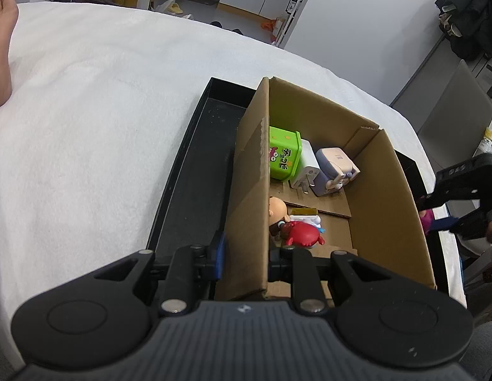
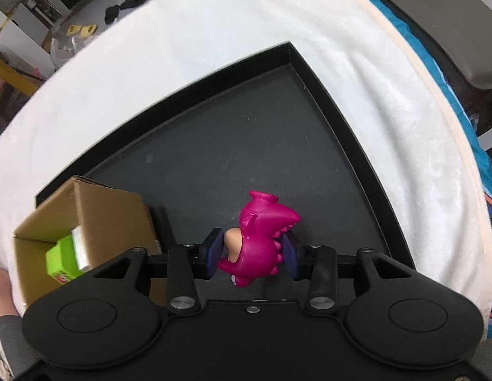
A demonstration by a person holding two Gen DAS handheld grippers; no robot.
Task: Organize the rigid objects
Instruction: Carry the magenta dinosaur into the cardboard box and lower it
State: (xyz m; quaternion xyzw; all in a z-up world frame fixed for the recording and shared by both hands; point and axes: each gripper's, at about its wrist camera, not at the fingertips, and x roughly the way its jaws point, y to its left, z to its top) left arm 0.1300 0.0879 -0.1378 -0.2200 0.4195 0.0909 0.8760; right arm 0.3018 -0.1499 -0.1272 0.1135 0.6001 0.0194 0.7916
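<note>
A cardboard box [image 1: 382, 190] stands on a black tray [image 1: 195, 177] on a white-covered surface. Inside it are a green box [image 1: 284, 155], a white charger [image 1: 306, 171], a lilac gadget [image 1: 335, 171], a bald-headed figure [image 1: 277, 209] and a red crab toy [image 1: 301, 233]. My left gripper [image 1: 246, 254] is shut on the box's left wall [image 1: 249, 197], one finger on each side. My right gripper [image 2: 253, 252] is shut on a magenta dinosaur-suit figure [image 2: 262, 238] above the tray [image 2: 233, 139], right of the box [image 2: 103, 212]. The right gripper also shows in the left wrist view [image 1: 436, 219].
The tray lies on a white blanket [image 1: 87, 127]. A bare foot [image 1: 1, 47] rests at the far left of it. Beyond the surface lie a room floor with slippers [image 2: 82, 29], cabinets and a grey chair [image 1: 452, 127].
</note>
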